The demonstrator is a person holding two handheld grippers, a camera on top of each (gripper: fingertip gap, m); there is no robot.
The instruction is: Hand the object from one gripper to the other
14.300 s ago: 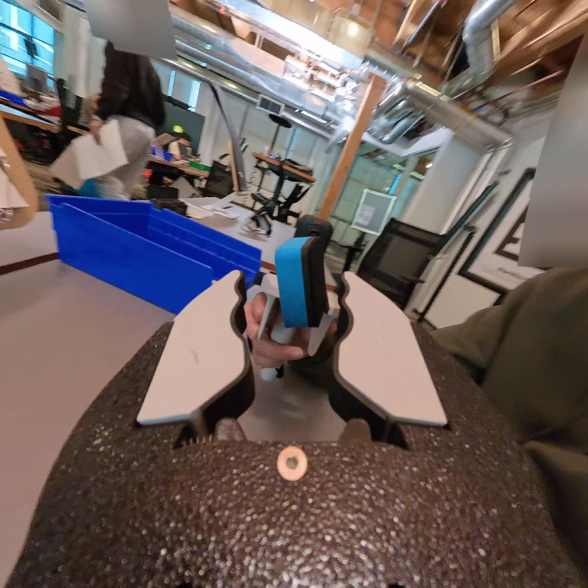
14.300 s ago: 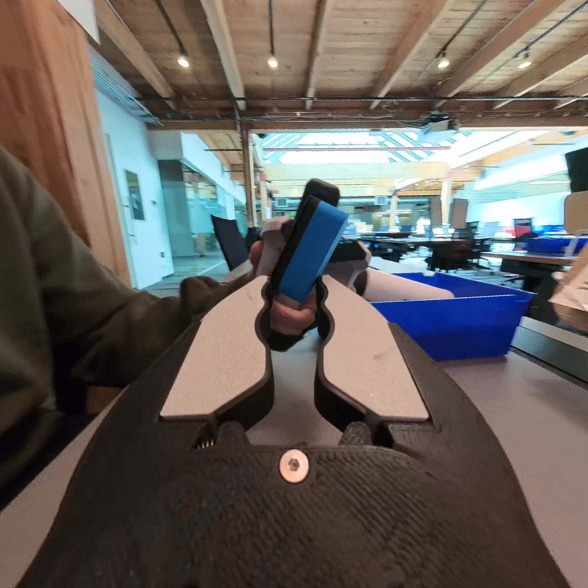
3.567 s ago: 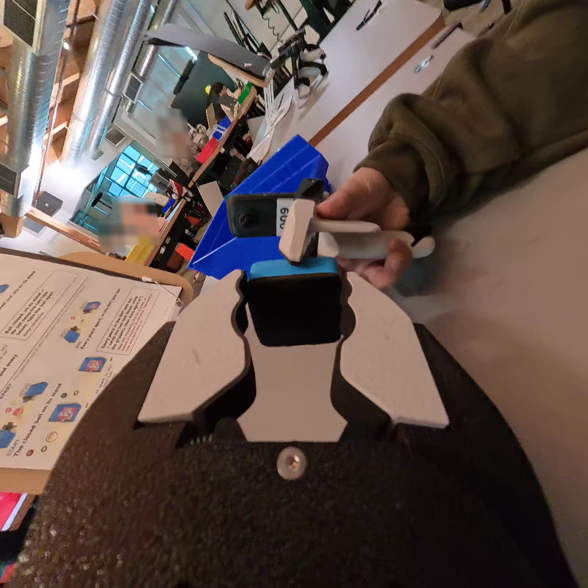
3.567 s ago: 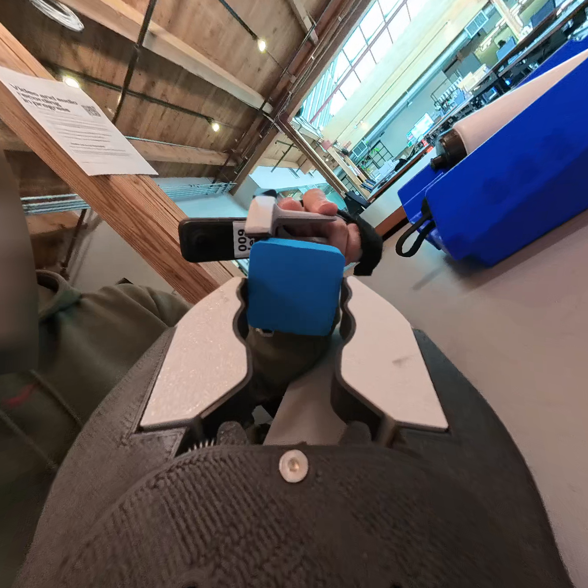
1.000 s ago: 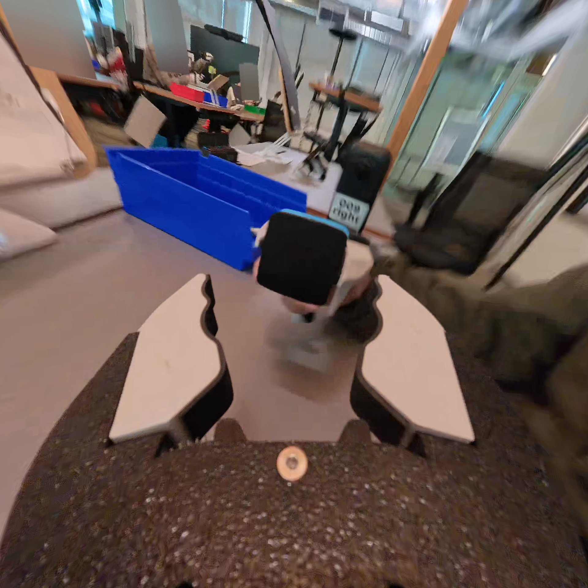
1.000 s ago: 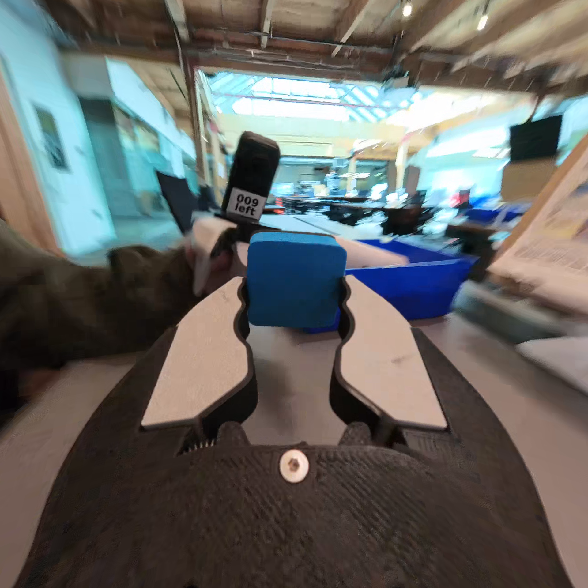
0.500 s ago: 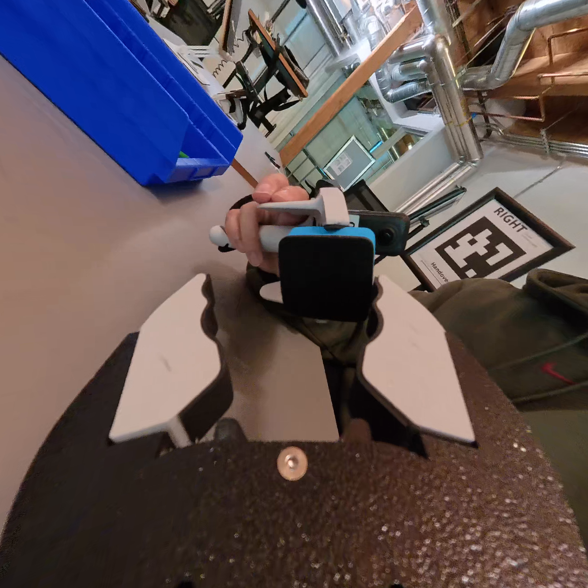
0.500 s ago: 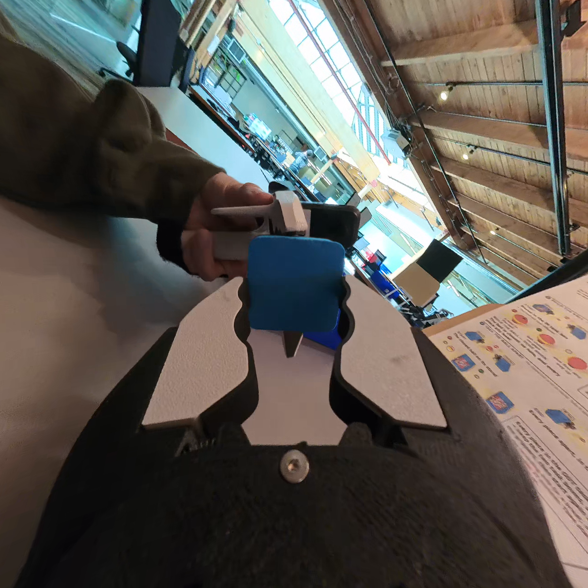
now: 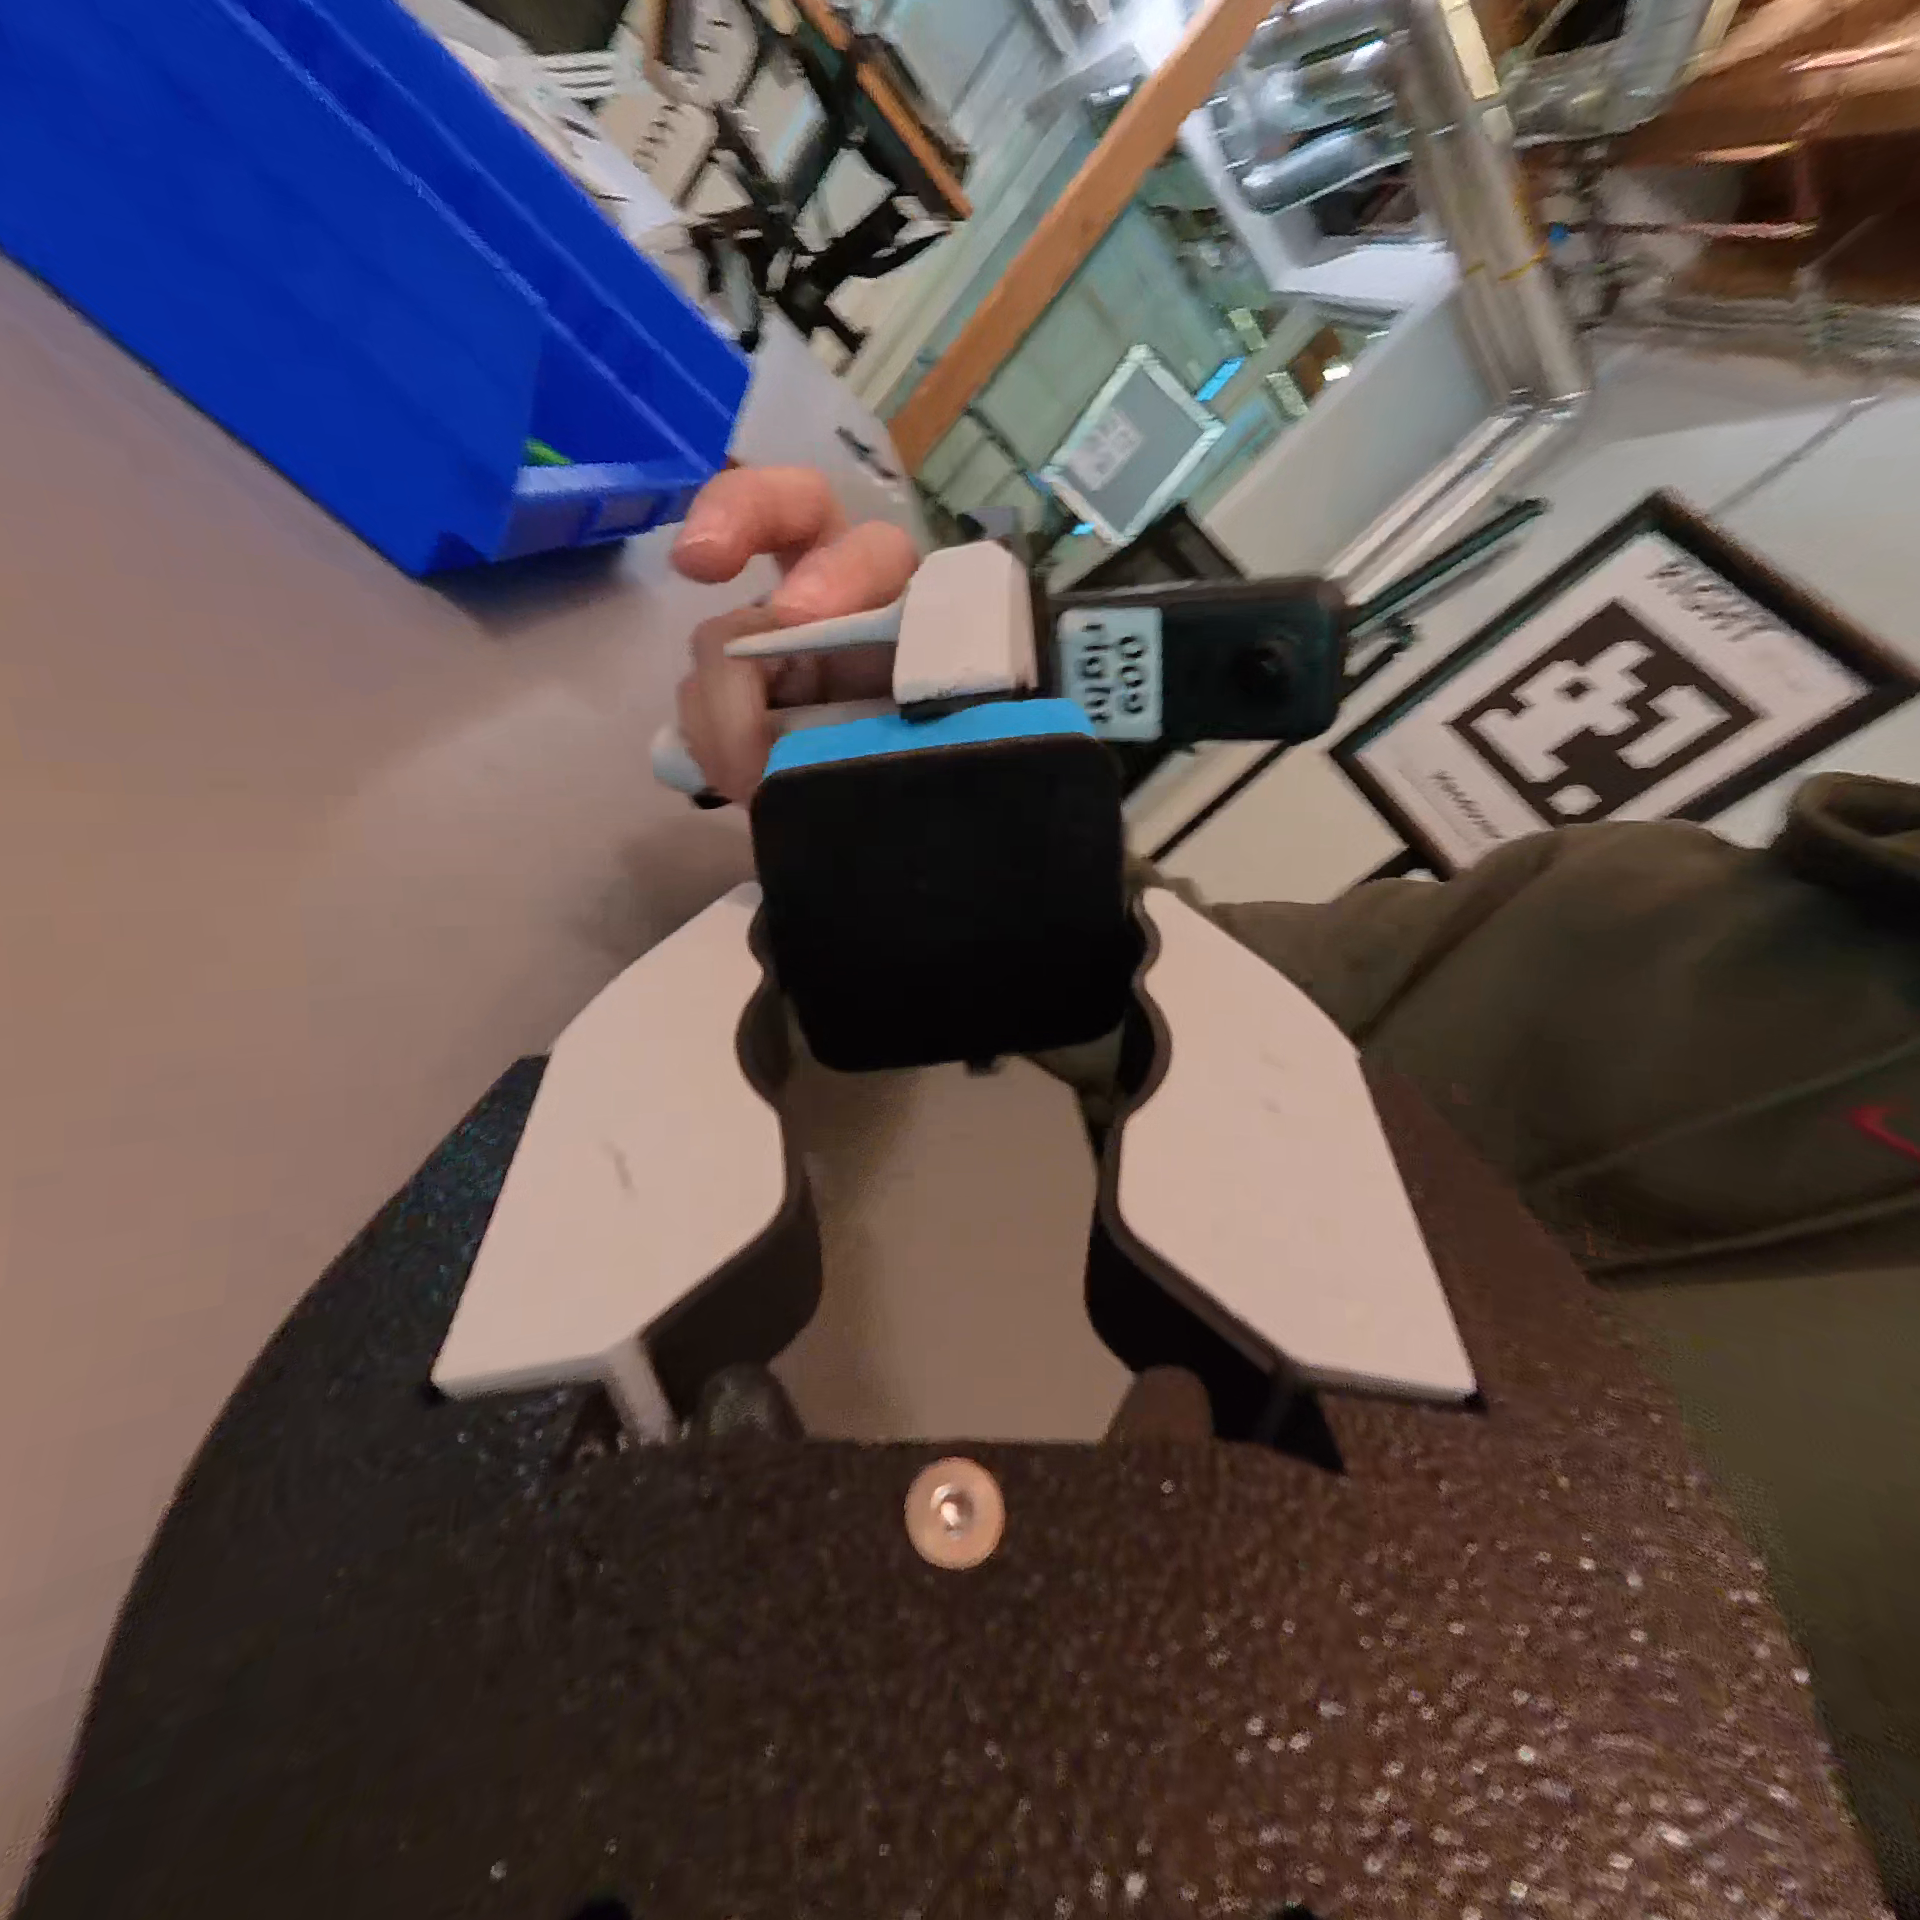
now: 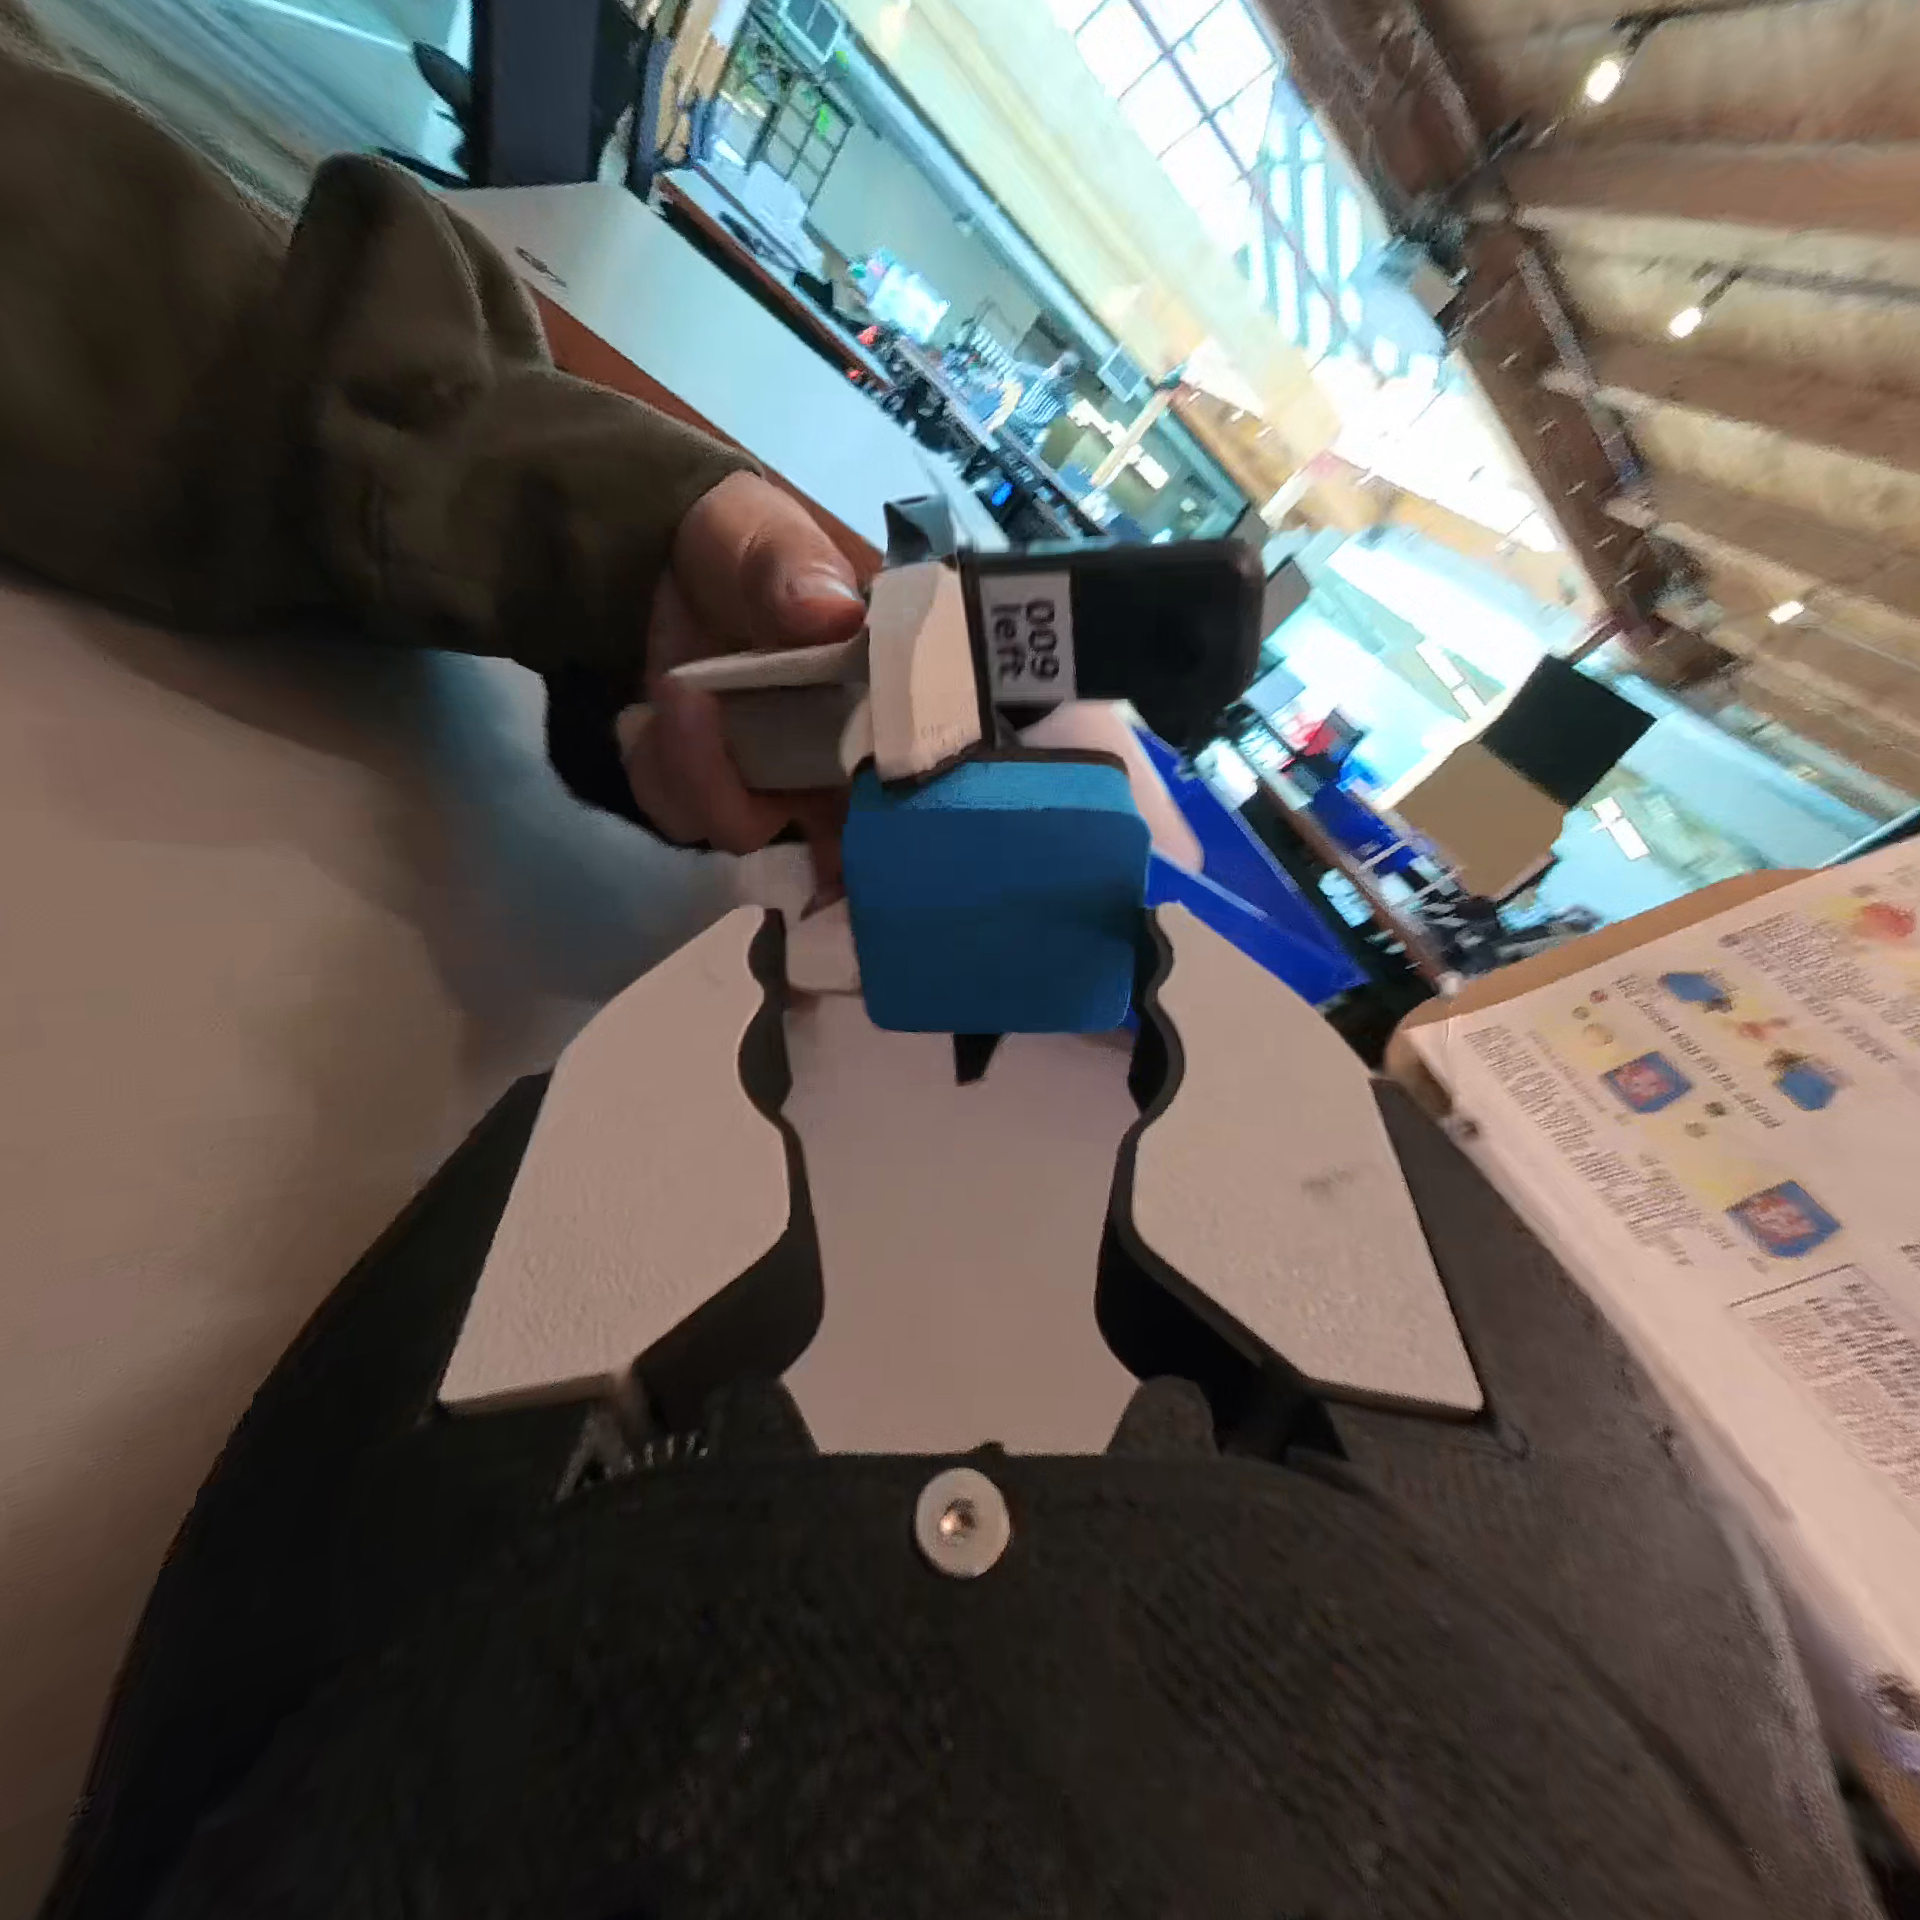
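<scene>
The object is a blue foam block with a black felt face, held in the air above the table. My left gripper is shut on it, with a finger pressed against each side. In the right wrist view the left gripper's fingers clamp the block from above and below. My right gripper is slightly open: its right finger lies against the block and its left finger stands off with a gap. In the left wrist view one right finger rests on the block's top; the other is hidden behind the block.
A blue bin stands on the grey table to the far left, also showing in the right wrist view. A framed black-and-white marker board leans at the right. A printed sheet lies right. Olive sleeves flank the grippers. Only a small space, under 4 cm, lies between the two pairs of fingers.
My left gripper has moved up to the block and shut on its sides. My right gripper's jaws have widened a little, leaving a gap at the left finger.
</scene>
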